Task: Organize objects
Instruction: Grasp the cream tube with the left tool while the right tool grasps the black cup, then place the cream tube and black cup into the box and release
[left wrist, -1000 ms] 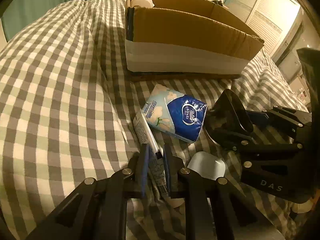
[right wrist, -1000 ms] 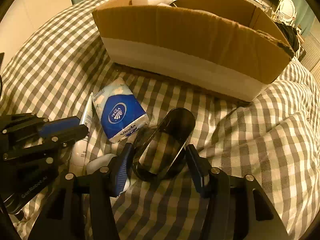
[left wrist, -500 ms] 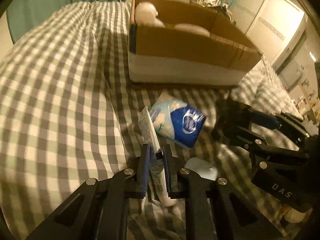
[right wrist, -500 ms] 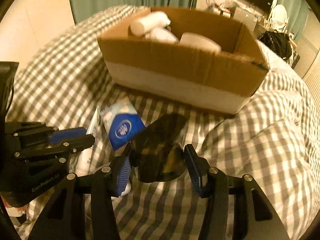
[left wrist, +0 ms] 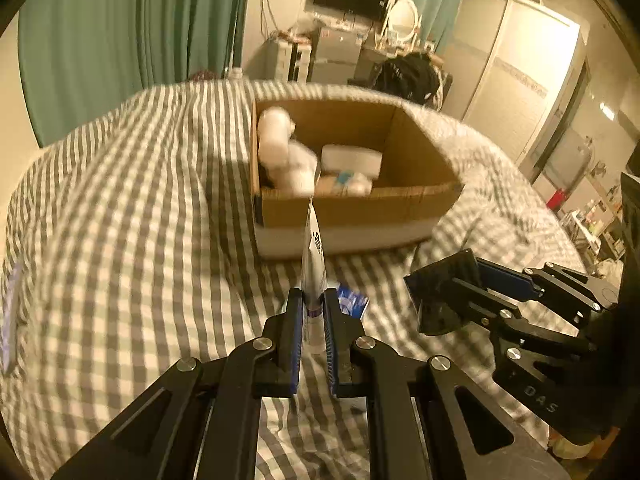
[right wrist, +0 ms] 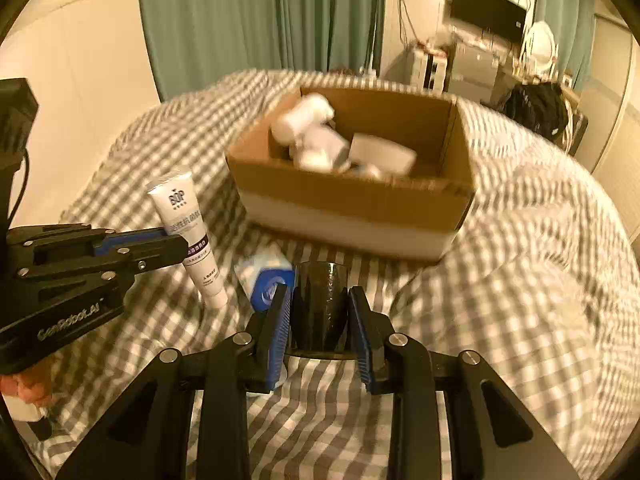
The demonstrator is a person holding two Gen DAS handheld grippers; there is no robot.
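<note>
Both hand-held grippers have lifted their loads off the bed since 1 second ago.

I've got the left hand-held gripper [left wrist: 312, 312] clamped on the white tube [left wrist: 313, 264]; the right hand-held gripper [right wrist: 318, 312] is closing on the dark cup [right wrist: 318, 300]. Below lies the blue tissue pack [right wrist: 266, 276], beyond it the cardboard box [right wrist: 352, 200].

The bed [right wrist: 520, 240] wears a grey-and-white check cover. The box [right wrist: 360, 208] is brown cardboard with a white band along its base. The tube [right wrist: 188, 224] is white with a dark purple band and dark lettering. The cup [right wrist: 318, 304] is glossy black. The tissue pack [right wrist: 264, 276] is pale blue and deep blue. Both grippers are black with blue pads [right wrist: 280, 320]. The curtains [right wrist: 260, 12] are green.
</note>
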